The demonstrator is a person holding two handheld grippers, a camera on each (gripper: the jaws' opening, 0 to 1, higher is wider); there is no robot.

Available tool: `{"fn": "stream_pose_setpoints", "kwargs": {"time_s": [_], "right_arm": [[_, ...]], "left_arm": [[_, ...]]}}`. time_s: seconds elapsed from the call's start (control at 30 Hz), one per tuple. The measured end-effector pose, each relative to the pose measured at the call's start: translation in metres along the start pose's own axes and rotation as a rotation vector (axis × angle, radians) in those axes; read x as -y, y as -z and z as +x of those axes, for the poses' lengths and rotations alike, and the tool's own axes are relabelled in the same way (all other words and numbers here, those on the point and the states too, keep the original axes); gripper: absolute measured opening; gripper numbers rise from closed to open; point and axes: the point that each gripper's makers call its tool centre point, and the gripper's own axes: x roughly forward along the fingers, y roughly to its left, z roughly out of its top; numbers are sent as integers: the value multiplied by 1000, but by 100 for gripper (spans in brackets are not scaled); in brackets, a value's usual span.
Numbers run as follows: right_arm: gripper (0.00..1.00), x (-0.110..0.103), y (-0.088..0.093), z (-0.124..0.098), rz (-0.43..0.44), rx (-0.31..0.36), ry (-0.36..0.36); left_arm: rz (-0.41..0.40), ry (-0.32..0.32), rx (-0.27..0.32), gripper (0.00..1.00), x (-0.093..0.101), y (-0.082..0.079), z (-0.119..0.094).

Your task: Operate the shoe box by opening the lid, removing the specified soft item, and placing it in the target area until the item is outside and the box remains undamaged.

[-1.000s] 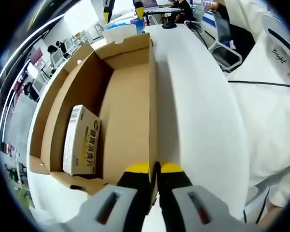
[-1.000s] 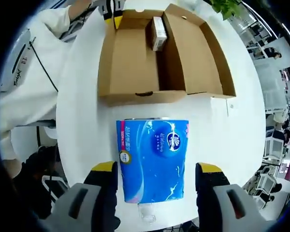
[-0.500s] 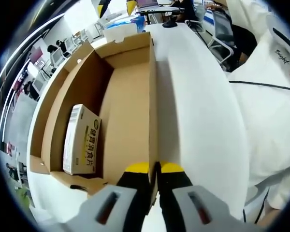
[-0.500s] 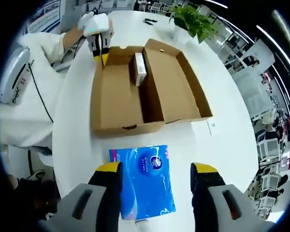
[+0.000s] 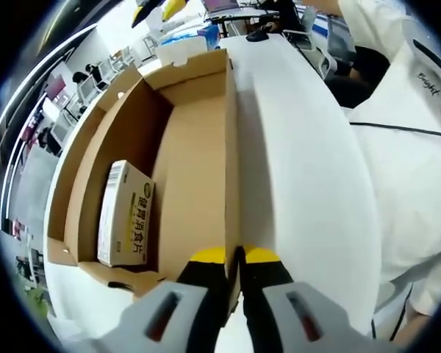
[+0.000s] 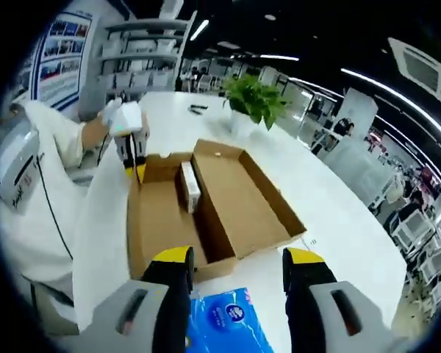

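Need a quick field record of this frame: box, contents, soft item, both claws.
box: shoe box open on the white table, lid folded flat beside the tray
inside box: small carton standing along the tray's wall
soft item: blue tissue pack out of the box, on the table in front of it
left claw: shut on the box's side wall
right claw: open, above the tissue pack, not gripping it
other: potted plant behind the box
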Motion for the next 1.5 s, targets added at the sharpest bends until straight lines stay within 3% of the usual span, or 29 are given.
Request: {"fn": "stream_pose_setpoints", "kwargs": {"time_s": [0.1,0.33,0.47,0.53,0.6,0.67,0.77,0.83,0.9,0.97,1.13,1.23,1.33,1.4,1.47,1.5], "right_arm": [[45,1,-7,-2,34,47,1],[49,-1,-16,-2,33,100,24],[49,9,-20,-3,108,172,83],[49,13,-24,-5,102,228,100],[50,8,-22,-4,145,246,68],[53,9,-23,-4,142,262,86],[54,2,-33,-7,207,334,68],[54,-2,-38,-9,201,371,61],[53,-5,-39,-10,281,370,50],[54,-7,-46,-12,293,407,44],[51,-10,-45,-7,288,394,84],[54,-26,-46,-1,374,429,-39],[58,-23,-43,0,342,430,-8],[59,-14,-41,1,317,417,50],[62,-18,-43,2,323,431,31],[59,-18,-43,3,324,429,32]], "left_arm": [[-1,5,-2,4,-1,1,0],[-1,1,1,4,-2,1,0],[-4,-1,2,4,-2,2,0],[-7,-1,0,5,-3,2,0],[-5,-1,2,5,-3,2,0],[-5,-1,2,5,-3,2,0],[-4,-1,2,5,-3,2,0],[-2,-2,3,5,-3,2,0],[0,-2,3,5,-3,2,0],[1,-3,3,5,-3,2,0],[1,-7,7,5,-3,2,-1],[7,-12,5,5,-3,2,0],[7,-8,12,5,-3,2,-1],[5,-4,13,5,-3,2,-1],[5,-1,10,5,-3,2,-1],[4,-1,10,5,-3,2,-1]]}}
